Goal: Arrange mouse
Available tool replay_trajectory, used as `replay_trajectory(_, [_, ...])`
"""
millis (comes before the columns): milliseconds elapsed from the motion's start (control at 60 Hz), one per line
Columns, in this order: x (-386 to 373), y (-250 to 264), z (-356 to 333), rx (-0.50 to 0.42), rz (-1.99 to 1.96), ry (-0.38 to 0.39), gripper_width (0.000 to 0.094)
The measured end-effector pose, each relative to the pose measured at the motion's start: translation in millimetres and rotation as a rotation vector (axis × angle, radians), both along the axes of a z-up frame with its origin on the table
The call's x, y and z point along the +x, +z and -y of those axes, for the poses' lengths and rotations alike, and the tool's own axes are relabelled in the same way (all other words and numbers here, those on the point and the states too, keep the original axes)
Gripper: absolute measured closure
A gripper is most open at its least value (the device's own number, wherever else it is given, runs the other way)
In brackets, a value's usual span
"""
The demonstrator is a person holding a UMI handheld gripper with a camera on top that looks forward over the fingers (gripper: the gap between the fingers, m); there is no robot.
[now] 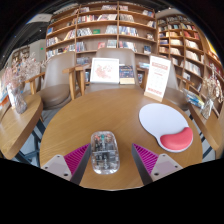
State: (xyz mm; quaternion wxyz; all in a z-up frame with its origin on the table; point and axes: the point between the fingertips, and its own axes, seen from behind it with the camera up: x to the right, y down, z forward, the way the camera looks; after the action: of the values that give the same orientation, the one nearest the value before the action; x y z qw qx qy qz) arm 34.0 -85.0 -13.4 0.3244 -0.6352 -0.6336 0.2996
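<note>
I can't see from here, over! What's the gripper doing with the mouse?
Gripper open, pink pads either side. Clear mouse sits on the round table between the fingers, not squeezed. White mouse pad ahead to one side. Nothing blocking.

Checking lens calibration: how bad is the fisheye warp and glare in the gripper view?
Gripper view: strong barrel distortion, the bookshelves bow and the round wooden table curves; soft ceiling glare on the translucent silver computer mouse, between the open gripper fingers; white mouse pad with red wrist rest evenly lit.
</note>
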Motion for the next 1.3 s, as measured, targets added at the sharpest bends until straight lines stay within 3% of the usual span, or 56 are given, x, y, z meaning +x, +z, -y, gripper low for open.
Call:
replay_trajectory(183, [-11, 0, 1, -0.001, 0.002, 0.004, 0.0137])
replay_trajectory(233, [-11, -1, 8, -0.015, 0.002, 0.020, 0.0228])
replay_trajectory(283, [-12, -1, 12, -0.017, 0.005, 0.036, 0.0476])
replay_trajectory(350, [-12, 2, 6, 0.000, 0.004, 0.014, 0.0510])
replay_trajectory(450, [-16, 29, 1, -0.035, -0.031, 0.022, 0.0509])
replay_trajectory(617, [-46, 90, -55, -0.056, -0.100, -0.038, 0.0510])
replay_trajectory(717, [-73, 107, -109, 0.009, -0.133, -0.074, 0.0509])
replay_trajectory(800, [-96, 92, -155, 0.045, -0.126, -0.110, 0.0509])
replay_trajectory(950, [-115, 46, -199, -0.012, -0.049, -0.127, 0.0508])
replay_trajectory(1300, [-123, 6, -232, -0.033, -0.006, -0.110, 0.0432])
